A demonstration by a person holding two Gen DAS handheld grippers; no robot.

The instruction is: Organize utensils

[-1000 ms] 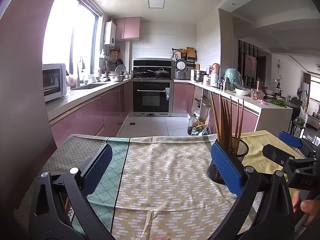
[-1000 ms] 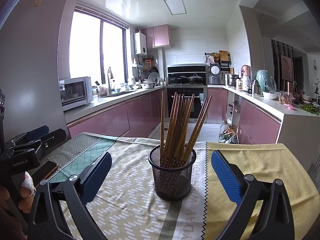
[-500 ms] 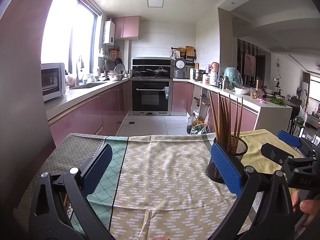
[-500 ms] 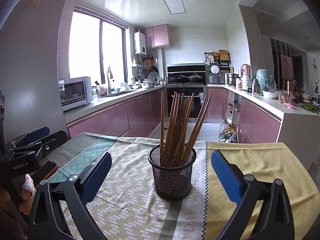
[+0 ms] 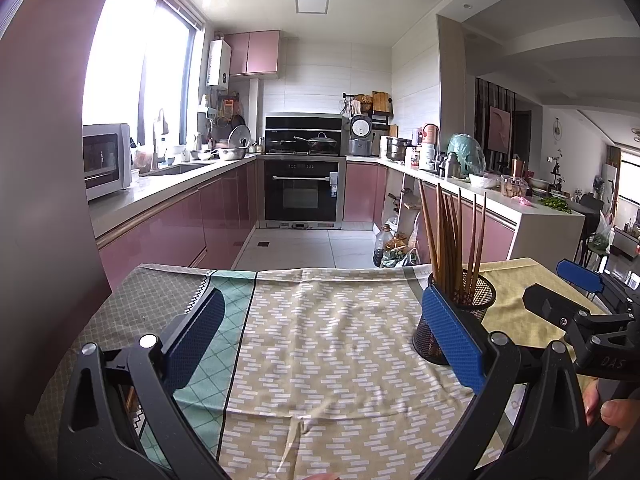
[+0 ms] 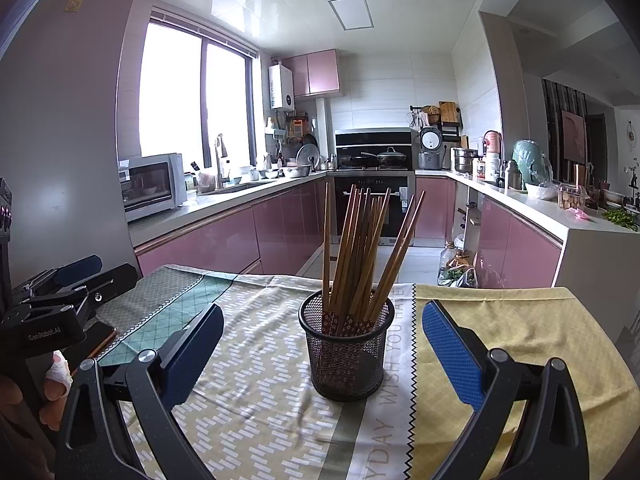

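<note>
Chopsticks (image 6: 356, 256) unmoved in holder (image 6: 346, 354) — both grippers still agape.

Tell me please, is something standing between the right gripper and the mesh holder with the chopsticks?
Nothing visible does. In the right wrist view the mesh holder with the chopsticks stands straight ahead of the open right gripper, and only bare tablecloth lies between them. The left gripper is off to the side, also open.
</note>
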